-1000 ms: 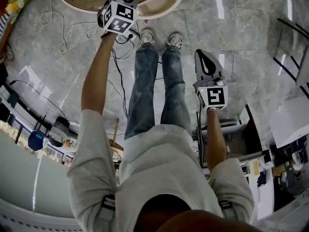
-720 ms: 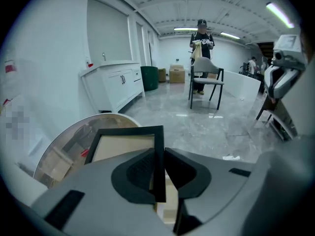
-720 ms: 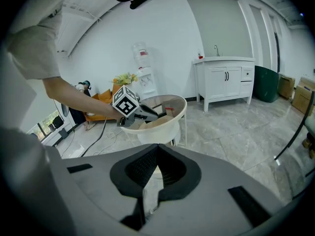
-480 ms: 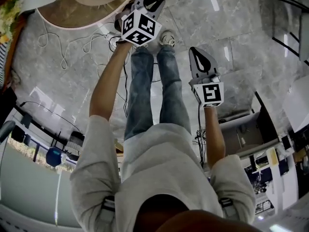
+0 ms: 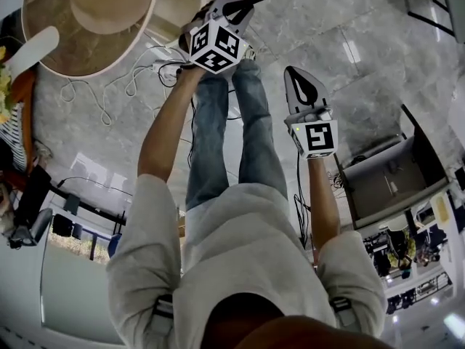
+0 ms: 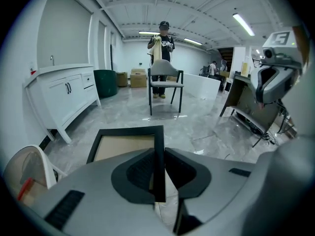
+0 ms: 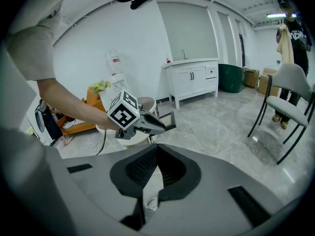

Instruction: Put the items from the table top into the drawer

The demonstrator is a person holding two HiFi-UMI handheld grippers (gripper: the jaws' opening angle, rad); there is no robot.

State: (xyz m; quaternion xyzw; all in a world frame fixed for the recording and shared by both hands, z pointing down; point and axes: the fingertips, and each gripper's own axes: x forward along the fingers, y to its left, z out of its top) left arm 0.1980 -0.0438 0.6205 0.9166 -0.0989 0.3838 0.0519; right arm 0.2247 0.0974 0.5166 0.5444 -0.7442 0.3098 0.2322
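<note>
Since a second ago your left gripper point(image 5: 231, 4) has swung off the edge of the round counter point(image 5: 51, 57) with the picture frame point(image 6: 127, 144) in it, the right gripper point(image 5: 301, 86) trailing alongside, so the frame is in the air over the floor and not yet in the drawer. Left fingers point(image 6: 140, 168) are part-open, pinching one black side rail edge-on, so the frame sticks out ahead of them; I'd guess that's so you can feed it into the drawer flat. Right fingers point(image 7: 142, 168) are pressed together on nothing, probably just parked clear.
</note>
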